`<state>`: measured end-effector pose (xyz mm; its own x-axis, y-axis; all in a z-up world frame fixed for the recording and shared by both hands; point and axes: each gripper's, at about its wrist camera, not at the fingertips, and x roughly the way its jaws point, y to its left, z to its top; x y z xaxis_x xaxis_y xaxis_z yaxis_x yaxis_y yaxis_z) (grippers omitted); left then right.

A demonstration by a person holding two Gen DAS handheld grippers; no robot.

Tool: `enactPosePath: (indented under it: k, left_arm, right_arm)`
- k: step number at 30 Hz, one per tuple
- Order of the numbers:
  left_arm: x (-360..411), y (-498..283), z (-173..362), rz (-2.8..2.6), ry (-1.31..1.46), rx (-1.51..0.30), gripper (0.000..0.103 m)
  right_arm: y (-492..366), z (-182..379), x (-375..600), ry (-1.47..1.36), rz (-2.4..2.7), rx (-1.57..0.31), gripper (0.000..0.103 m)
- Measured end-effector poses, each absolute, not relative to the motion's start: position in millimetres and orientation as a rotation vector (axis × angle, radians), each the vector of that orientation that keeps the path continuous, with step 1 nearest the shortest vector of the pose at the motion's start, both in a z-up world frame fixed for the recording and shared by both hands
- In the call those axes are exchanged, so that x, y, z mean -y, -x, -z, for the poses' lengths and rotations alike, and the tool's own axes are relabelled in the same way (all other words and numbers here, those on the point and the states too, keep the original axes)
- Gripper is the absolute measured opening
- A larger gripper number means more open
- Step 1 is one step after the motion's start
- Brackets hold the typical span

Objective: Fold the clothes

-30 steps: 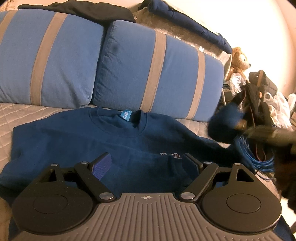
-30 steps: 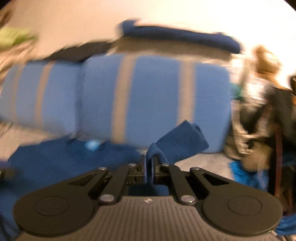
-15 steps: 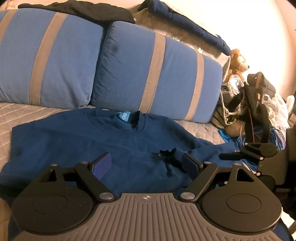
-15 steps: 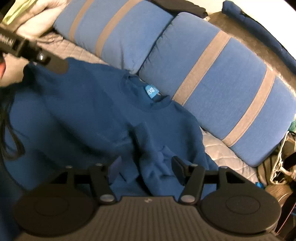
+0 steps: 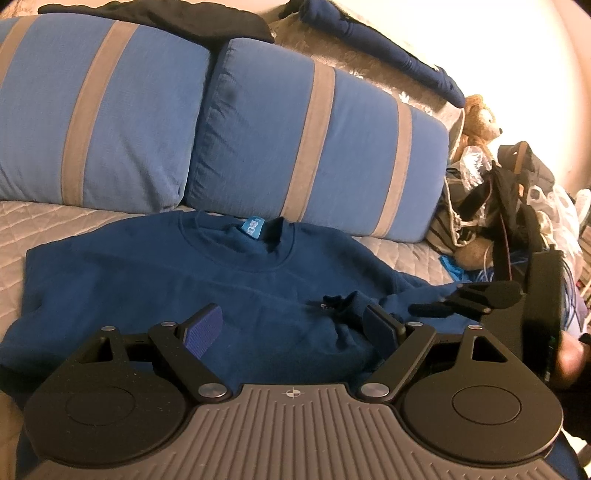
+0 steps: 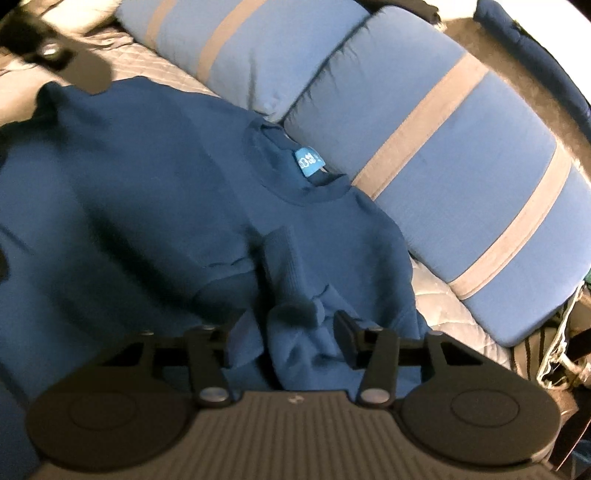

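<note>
Fingers first: on my left gripper (image 5: 293, 328) they stand wide apart with nothing between them, hovering over the lower front of the sweatshirt (image 5: 166, 280). On my right gripper (image 6: 286, 338) the fingers have just been closing in a little, yet they are parted too, and the bunched cuff of the sleeve (image 6: 291, 310) lies loose in the gap; neither pad presses on it.

That sweatshirt is a deep blue fleecy knit with a ribbed round collar and a pale blue neck label (image 6: 308, 161). It lies front up and mostly flat on the bed (image 5: 55, 218), collar toward the pillows. Its one sleeve is folded in across the chest and ends in a crumpled heap of ribbed cuff.

Under it the bed cover is grey and quilted in small diamonds. Behind the collar two plump blue pillows (image 5: 314, 147) lean side by side, each crossed by tan bands. A black garment (image 5: 155, 18) is draped over the top of them, and a dark navy one (image 5: 380, 48) lies along the headboard.

Off the bed's far end sits a brown teddy bear (image 5: 480, 118) above a tangle of dark bags (image 5: 517, 192), crinkled clear plastic and blue cord; what the bags hold I cannot tell.
</note>
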<state>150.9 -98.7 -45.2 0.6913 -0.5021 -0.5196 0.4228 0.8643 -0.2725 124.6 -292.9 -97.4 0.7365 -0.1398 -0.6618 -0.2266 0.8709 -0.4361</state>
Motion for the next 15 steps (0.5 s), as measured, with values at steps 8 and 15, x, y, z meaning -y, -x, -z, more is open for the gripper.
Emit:
enactPosePath:
  k: [8,15]
  left_arm:
    - [93.1,-155.0,47.8,0.499,0.173,-0.642,0.084]
    - [80.1,-165.9,54.8,0.511,0.315,-0.713,0.084]
  right_arm:
    - [-147.7,114.0,307.4,0.419,-0.053,-0.810,0.020]
    - [-129.7,93.2,311.0,0.353,-0.043,-0.700,0.012]
